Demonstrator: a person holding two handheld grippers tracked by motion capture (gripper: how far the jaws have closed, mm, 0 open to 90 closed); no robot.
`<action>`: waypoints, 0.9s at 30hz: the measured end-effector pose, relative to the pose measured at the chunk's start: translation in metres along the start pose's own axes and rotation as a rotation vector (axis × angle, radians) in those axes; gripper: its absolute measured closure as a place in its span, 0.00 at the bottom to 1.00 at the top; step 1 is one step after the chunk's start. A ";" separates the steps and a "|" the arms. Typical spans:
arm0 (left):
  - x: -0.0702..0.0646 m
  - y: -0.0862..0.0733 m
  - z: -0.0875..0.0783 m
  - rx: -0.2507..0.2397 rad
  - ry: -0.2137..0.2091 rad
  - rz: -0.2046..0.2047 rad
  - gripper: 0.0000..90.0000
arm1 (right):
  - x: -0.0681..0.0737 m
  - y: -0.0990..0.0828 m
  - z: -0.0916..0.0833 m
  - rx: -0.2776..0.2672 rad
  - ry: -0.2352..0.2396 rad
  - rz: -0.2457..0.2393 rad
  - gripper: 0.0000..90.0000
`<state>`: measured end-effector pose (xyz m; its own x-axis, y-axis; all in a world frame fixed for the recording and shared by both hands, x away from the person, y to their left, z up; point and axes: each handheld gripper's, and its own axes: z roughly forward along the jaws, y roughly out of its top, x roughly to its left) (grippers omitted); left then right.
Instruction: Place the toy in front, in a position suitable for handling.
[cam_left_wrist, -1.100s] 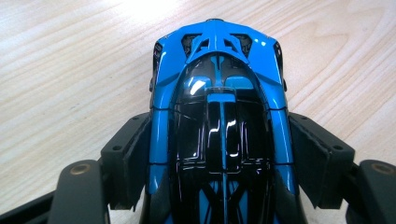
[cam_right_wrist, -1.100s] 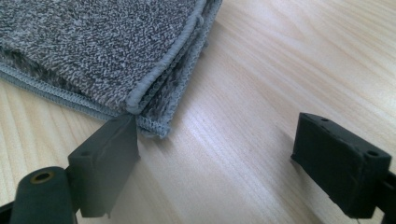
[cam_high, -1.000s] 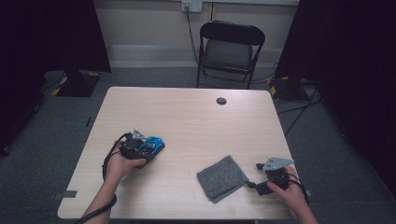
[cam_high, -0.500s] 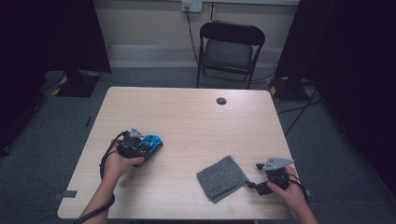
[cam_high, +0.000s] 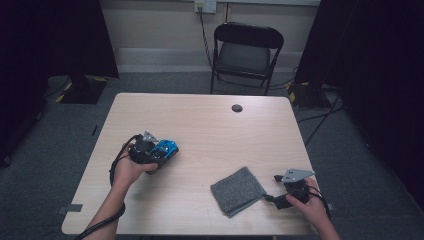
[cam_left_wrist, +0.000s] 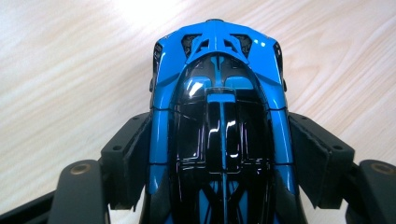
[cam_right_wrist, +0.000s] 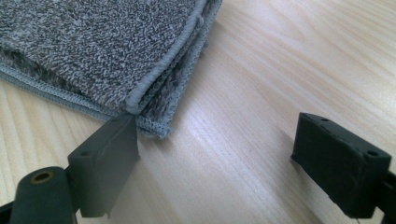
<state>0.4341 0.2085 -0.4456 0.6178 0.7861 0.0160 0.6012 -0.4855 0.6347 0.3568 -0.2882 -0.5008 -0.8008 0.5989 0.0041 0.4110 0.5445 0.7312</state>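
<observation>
— On the left half of the surface (cam_high: 210, 125), what is that blue thing?

— That's a blue toy car (cam_high: 165, 150) with a glossy black canopy, and the left gripper (cam_high: 159, 155) has it. In the left gripper view the car (cam_left_wrist: 219, 116) sits lengthwise between the two black jaws, one pad against each flank, so the jaws are clamped on the car. Its far end points away from the hand, with pale wood grain beyond it.

— Is it resting on the wood or lifted?

— I can't tell from these views; in the high view it is at least close above the wood.

— And the other hand?

— Near the front right corner, the right gripper (cam_high: 270, 199) points at a folded grey cloth (cam_high: 237, 190) that lies flat on the wood. In the right gripper view its jaws stand wide apart with bare wood between them. The left-hand jaw is right at the stitched corner of the cloth (cam_right_wrist: 102, 51); the other one is well clear of it. Nothing is held there.

— Anything else around?

— A small dark round grommet (cam_high: 237, 108) sits near the far edge, and a black folding chair (cam_high: 245, 55) stands behind the surface. The car and the cloth are well apart.
</observation>
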 end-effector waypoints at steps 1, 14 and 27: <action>-0.002 0.003 0.001 -0.006 0.004 0.007 0.31 | 0.000 0.000 0.000 0.000 0.000 0.000 0.14; -0.020 0.027 0.034 -0.021 -0.007 0.017 0.31 | 0.000 0.000 0.000 0.000 0.000 0.000 0.14; -0.032 0.042 0.071 -0.026 -0.010 0.016 0.31 | 0.000 0.000 0.000 0.000 0.001 0.000 0.14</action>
<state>0.4750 0.1359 -0.4743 0.6321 0.7747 0.0184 0.5781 -0.4873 0.6545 0.3568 -0.2882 -0.5009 -0.8013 0.5982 0.0051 0.4109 0.5442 0.7315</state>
